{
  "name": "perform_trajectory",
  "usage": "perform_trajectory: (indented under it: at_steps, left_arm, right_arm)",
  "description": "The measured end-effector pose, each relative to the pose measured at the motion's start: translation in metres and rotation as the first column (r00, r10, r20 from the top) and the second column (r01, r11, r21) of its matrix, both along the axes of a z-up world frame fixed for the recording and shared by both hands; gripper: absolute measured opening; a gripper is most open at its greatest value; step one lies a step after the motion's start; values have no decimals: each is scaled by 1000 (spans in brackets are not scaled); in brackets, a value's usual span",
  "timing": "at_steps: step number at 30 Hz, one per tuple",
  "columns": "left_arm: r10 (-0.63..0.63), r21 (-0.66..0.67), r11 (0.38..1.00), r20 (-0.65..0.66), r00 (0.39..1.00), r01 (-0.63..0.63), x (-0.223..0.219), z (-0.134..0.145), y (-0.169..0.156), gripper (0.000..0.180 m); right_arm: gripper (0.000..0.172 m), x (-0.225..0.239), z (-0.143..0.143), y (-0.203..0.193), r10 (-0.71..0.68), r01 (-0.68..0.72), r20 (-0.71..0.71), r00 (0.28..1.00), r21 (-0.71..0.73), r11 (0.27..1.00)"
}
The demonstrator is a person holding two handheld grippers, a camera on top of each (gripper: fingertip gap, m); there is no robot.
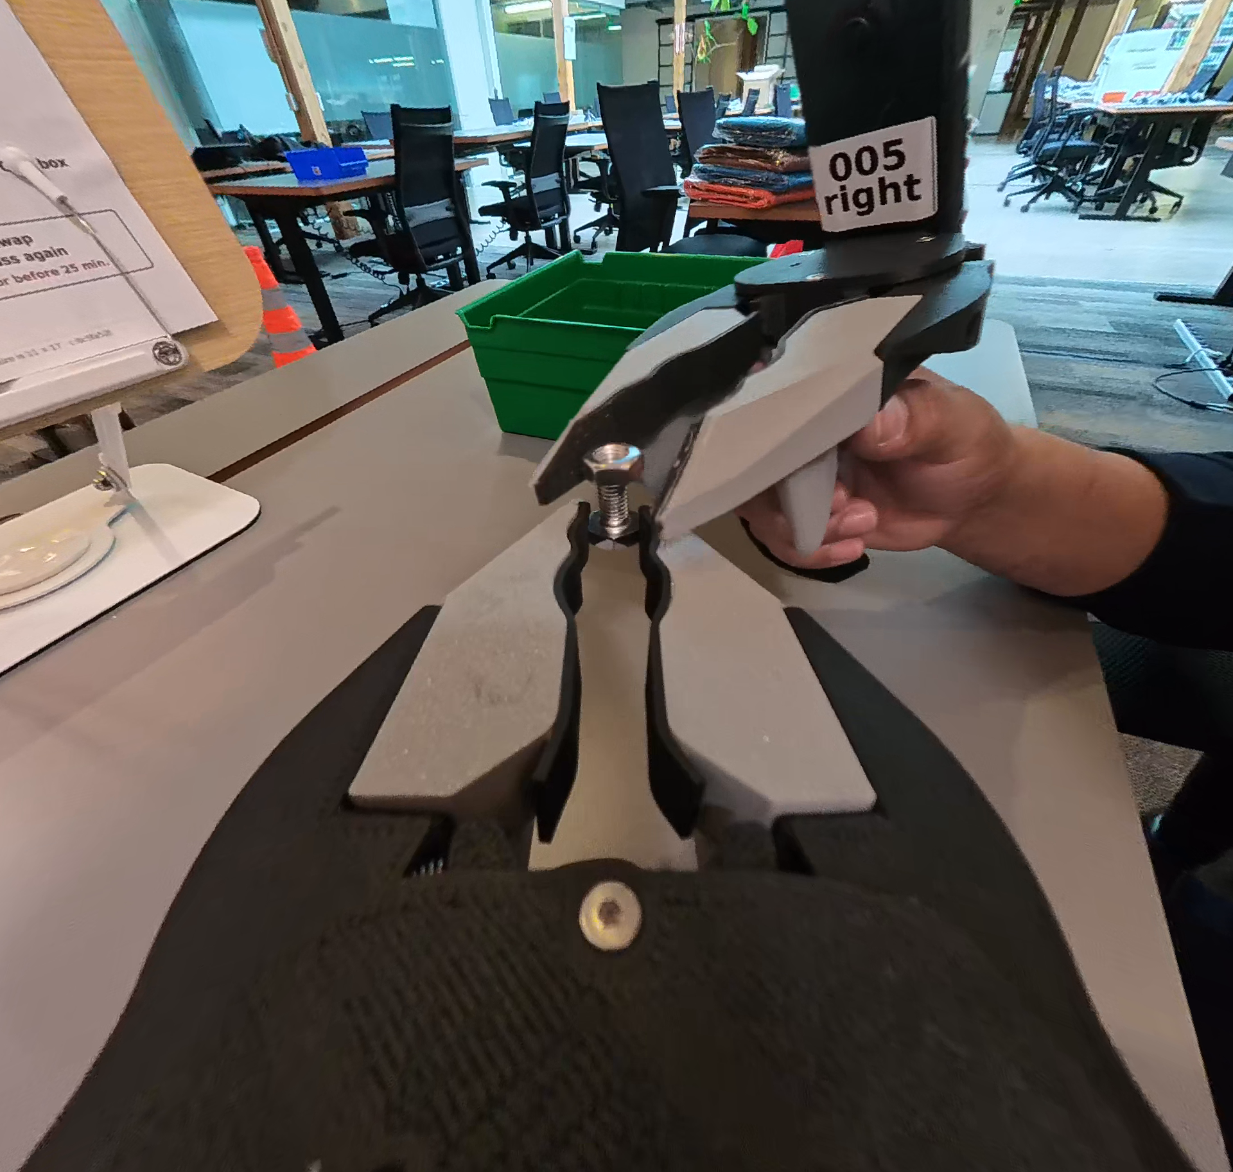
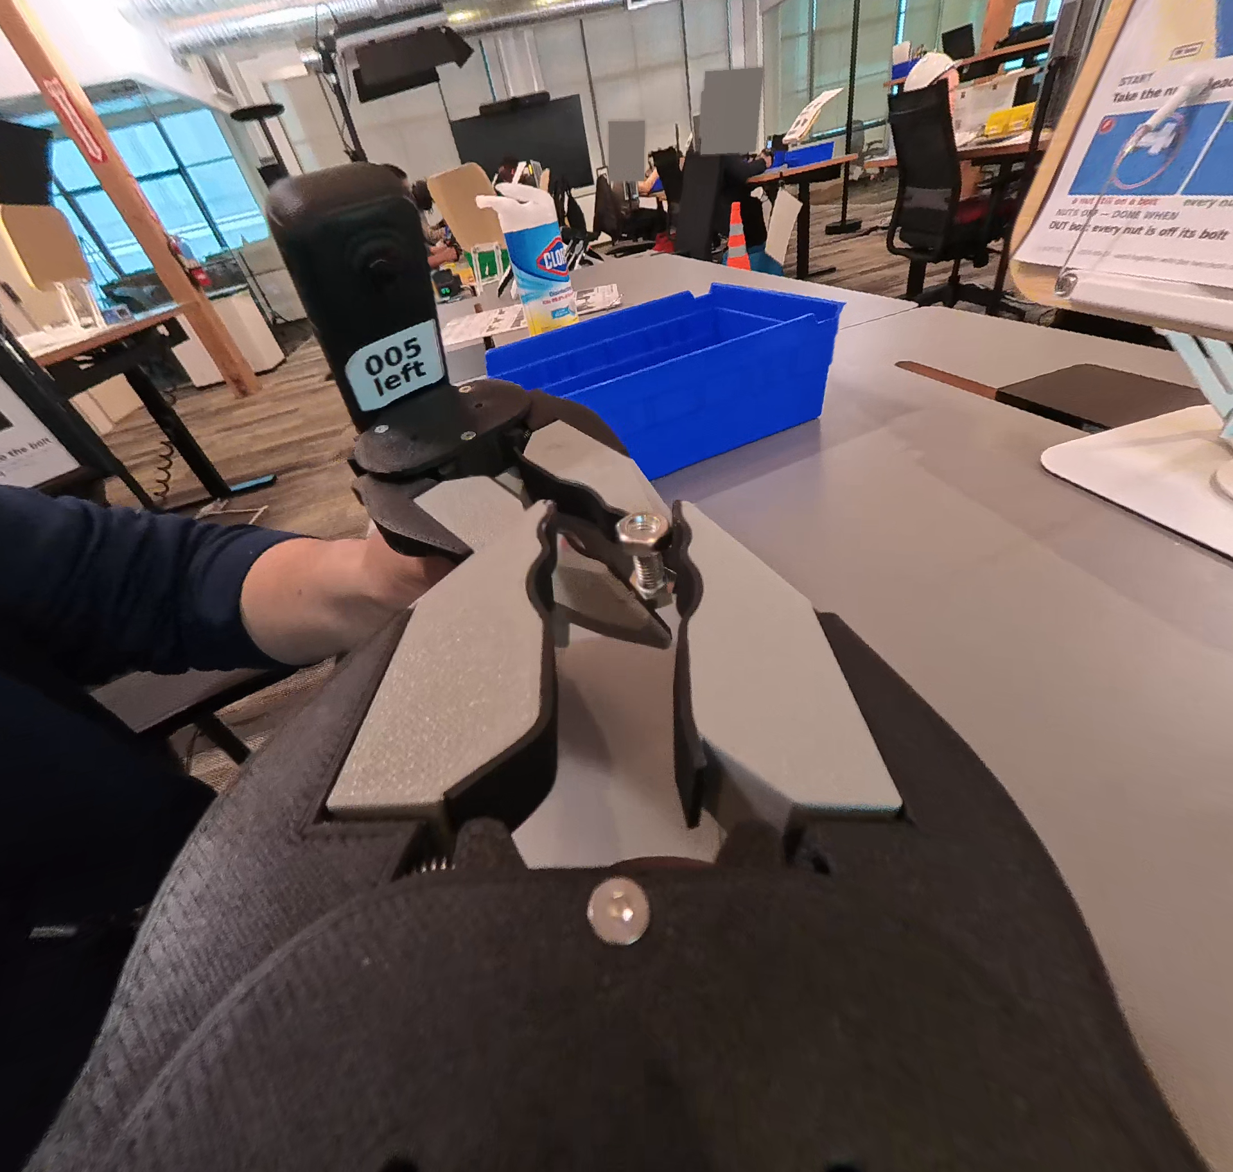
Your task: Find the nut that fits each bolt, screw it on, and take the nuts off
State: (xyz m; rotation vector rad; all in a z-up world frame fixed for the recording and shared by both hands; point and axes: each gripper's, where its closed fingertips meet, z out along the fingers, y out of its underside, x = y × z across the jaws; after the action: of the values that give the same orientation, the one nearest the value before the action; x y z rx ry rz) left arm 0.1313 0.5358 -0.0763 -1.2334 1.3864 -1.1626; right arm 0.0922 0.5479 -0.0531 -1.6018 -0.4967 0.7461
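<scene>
A silver bolt (image 1: 612, 506) stands upright above the grey table (image 1: 333, 539), thread up, with a silver hex nut (image 1: 612, 463) at the top of its thread. My left gripper (image 1: 612, 521) is shut on the bolt's head. In the right wrist view it (image 2: 657, 596) comes in from the left, holding the bolt (image 2: 650, 569) by its head. My right gripper (image 2: 612, 519) is open around the nut (image 2: 642, 529). The nut lies against its right finger (image 2: 684, 539); the left finger (image 2: 542, 539) stands well clear. In the left wrist view the right gripper (image 1: 610, 493) reaches down from the upper right.
A green bin (image 1: 567, 332) stands on the table behind the bolt. A blue bin (image 2: 700, 373) stands at the far side in the right wrist view, a spray bottle (image 2: 540, 266) beyond it. A sign on a white stand (image 1: 80, 286) is at the table's edge (image 2: 1134, 139). Left and right tips are no more than a few centimetres apart.
</scene>
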Motion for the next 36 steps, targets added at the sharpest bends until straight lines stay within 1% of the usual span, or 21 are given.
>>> perform_trajectory:
  at_steps: [7,13,16,18,20,22,24,25,27,28,29,30,31,32,33,34,35,36]
  left_arm:
    - [34,-5,999,14,999,-34,-5,3,11,12]
    - [27,2,1000,3,1000,-27,-3,1,8,12]
    - [19,32,999,-12,1000,-18,-1,-2,3,12]
    - [17,54,998,-16,1000,-16,0,-3,0,12]
    - [18,64,998,-18,1000,-17,0,-2,-1,12]
    - [0,41,999,-19,1000,1,0,-3,-2,12]
    - [-59,-24,998,-13,998,58,-1,-3,-8,12]
    - [-69,-45,997,-4,998,69,-1,-2,-8,12]
    - [-41,-32,999,-20,999,40,-2,-5,-1,12]
    - [-29,-13,1000,-29,999,28,-2,-7,2,12]
    - [-23,1,1000,-34,999,23,-3,-9,4,12]
    - [-26,5,1000,-43,999,26,-4,-10,3,12]
    - [-36,-1,999,-55,998,36,-4,-13,1,12]
    - [-50,-13,999,-71,996,49,-2,-16,-1,12]
    - [-64,-24,998,-88,994,62,-1,-19,-4,12]
    - [-80,-33,997,-101,992,77,0,-22,-8,12]
    - [-99,-42,995,-108,989,95,2,-24,-12,12]
    - [-123,-54,992,-113,986,117,2,-25,-17,12]
  right_arm:
    - [29,14,6,-2,-31,31,-14,999,12,999]
    - [25,7,0,1,-38,38,23,999,11,999]
    - [20,5,-3,3,-48,48,40,998,7,999]
    - [11,7,-5,5,-66,66,52,996,7,998]
    - [11,8,-5,4,-66,66,62,996,11,998]
    - [11,14,4,3,-91,89,37,995,46,995]
    - [11,15,17,-5,-47,49,-23,999,86,995]
    - [11,19,23,-7,-50,54,-44,998,96,994]
    - [11,38,40,-13,-121,130,-64,991,150,980]
    - [11,51,53,-21,-176,187,-70,982,188,964]
    - [11,69,65,-27,-262,268,-55,964,212,940]
    - [11,91,71,-33,-355,345,15,935,208,915]
    - [11,118,71,-38,-447,424,119,886,178,888]
    - [11,148,68,-45,-519,502,215,828,131,855]
    - [11,177,65,-53,-559,561,278,781,79,824]
    - [11,206,58,-61,-584,610,312,749,19,792]
    - [11,234,46,-66,-593,645,342,729,-53,762]
    - [11,260,23,-69,-582,669,377,720,-158,726]
